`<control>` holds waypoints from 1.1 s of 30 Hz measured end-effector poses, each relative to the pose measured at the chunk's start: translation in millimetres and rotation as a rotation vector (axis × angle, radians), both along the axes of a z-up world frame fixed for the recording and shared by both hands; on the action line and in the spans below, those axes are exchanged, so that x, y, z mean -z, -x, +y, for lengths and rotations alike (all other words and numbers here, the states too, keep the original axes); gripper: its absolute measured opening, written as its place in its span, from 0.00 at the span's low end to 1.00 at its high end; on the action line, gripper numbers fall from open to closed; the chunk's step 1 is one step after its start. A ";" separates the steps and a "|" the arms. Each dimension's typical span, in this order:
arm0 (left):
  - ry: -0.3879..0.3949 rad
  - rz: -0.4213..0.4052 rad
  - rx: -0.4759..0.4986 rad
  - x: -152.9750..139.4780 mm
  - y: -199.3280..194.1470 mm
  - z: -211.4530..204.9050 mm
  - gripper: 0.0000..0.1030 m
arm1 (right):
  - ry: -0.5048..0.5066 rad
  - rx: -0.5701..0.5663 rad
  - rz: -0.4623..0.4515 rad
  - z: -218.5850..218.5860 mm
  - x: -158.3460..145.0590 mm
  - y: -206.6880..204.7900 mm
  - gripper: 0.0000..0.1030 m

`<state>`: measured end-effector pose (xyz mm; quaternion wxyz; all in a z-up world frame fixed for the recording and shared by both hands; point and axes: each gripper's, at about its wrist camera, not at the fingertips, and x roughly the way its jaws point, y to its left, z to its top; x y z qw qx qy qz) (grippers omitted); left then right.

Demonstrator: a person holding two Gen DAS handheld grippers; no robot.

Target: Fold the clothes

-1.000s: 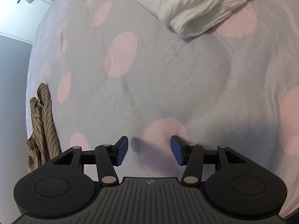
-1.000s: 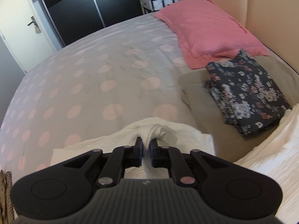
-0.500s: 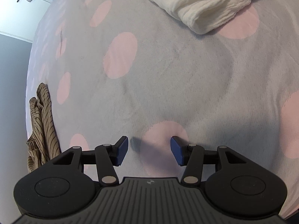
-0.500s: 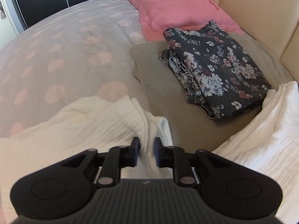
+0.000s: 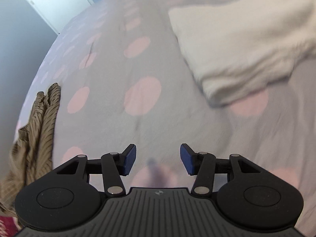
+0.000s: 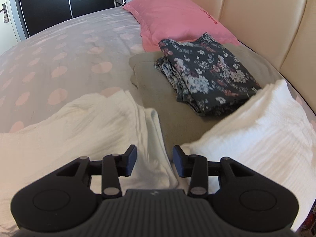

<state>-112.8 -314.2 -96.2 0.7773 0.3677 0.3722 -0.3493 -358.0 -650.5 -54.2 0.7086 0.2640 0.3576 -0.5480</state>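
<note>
A folded white crinkled garment [image 6: 83, 130] lies on the spotted bedspread [image 6: 59, 55]. My right gripper [image 6: 154, 162] hovers over its right edge, jaws opening; a strip of the white cloth lies between the blue pads without being pressed. The same garment [image 5: 237, 45] shows blurred at the upper right of the left wrist view. My left gripper [image 5: 158, 160] is open above bare bedspread [image 5: 118, 69], nothing between its fingers. A folded dark floral garment [image 6: 205, 73] rests on an olive-grey folded piece [image 6: 158, 90] ahead of the right gripper.
A second white folded cloth [image 6: 262, 126] lies to the right. A pink pillow [image 6: 177, 15] sits against the beige padded headboard [image 6: 266, 19]. A crumpled tan striped garment [image 5: 35, 130] hangs at the bed's left edge. Dark wardrobe doors [image 6: 59, 0] stand beyond the bed.
My right gripper went from shut on the white garment to open and sank toward the bed. The left wrist view has lifted and rolled, bringing the white garment lower and larger in view.
</note>
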 end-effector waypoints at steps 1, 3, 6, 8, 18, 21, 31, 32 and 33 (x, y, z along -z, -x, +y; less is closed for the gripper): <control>0.044 0.008 -0.009 -4.0 -0.1 0.3 0.46 | -0.007 0.000 -0.003 5.3 2.3 1.5 0.43; 0.086 -0.003 -0.029 -8.3 -0.5 -0.3 0.46 | -0.022 0.002 -0.011 16.1 7.1 4.1 0.43; 0.104 -0.027 -0.033 -8.9 -2.0 -2.2 0.33 | -0.049 -0.009 -0.029 33.7 13.8 3.3 0.41; 0.111 -0.038 -0.023 -6.0 -4.0 -2.0 0.31 | -0.059 -0.042 -0.031 46.1 16.1 -3.2 0.36; 0.145 -0.119 0.053 9.2 -15.4 4.8 0.17 | -0.003 -0.424 0.023 125.7 27.5 -80.2 0.22; 0.164 -0.164 0.103 13.5 -17.6 3.8 0.17 | 0.009 -0.563 0.032 150.2 34.1 -105.7 0.22; 0.251 -0.211 0.256 27.8 -2.4 -10.4 0.17 | 0.130 -0.928 0.110 213.5 46.2 -169.0 0.23; 0.267 -0.214 0.270 28.4 0.1 -11.1 0.17 | 0.142 -0.970 0.111 219.2 47.6 -172.0 0.23; 0.281 -0.217 0.280 28.6 1.8 -11.7 0.17 | 0.154 -1.007 0.114 224.4 49.0 -175.0 0.23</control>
